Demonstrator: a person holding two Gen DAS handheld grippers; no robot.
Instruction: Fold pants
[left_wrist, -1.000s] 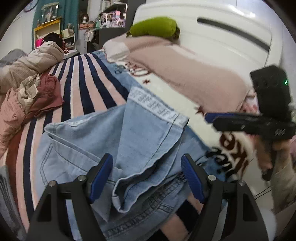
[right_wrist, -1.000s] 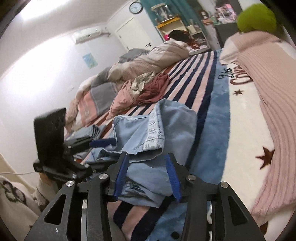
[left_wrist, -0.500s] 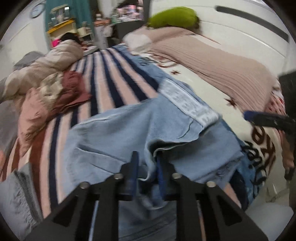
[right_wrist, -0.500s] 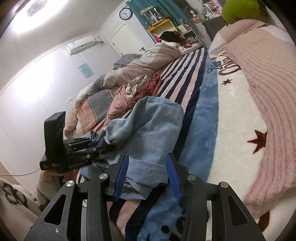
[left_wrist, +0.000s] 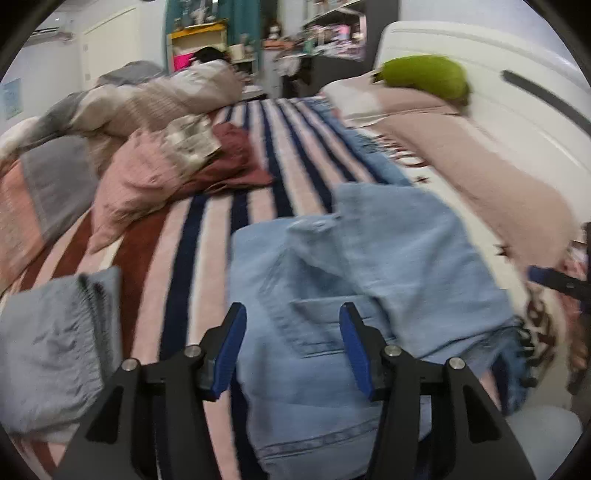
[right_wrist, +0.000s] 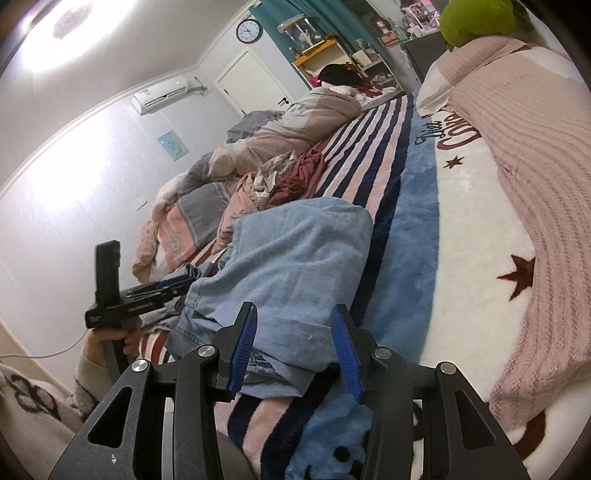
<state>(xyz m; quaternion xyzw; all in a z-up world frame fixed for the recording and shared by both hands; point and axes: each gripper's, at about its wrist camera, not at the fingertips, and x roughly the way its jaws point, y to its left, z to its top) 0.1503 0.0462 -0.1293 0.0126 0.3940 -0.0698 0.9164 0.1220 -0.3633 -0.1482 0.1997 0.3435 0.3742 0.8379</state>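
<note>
Striped blanket (left_wrist: 207, 236), rumpled pink clothes (left_wrist: 147, 177), green cushion (left_wrist: 424, 79), wall clock (right_wrist: 249, 30).

Ceiling lamp (right_wrist: 70, 27) glares, washing out the wall (right_wrist: 74, 166); left wrist view motion-blurred; fisheye bends edges, corners black.

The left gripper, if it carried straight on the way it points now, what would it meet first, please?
Most likely the folded jeans: the left gripper, its jaws opening with no pad on the cloth, points down at the denim just ahead. How close the cloth lies is hard to judge.
</note>
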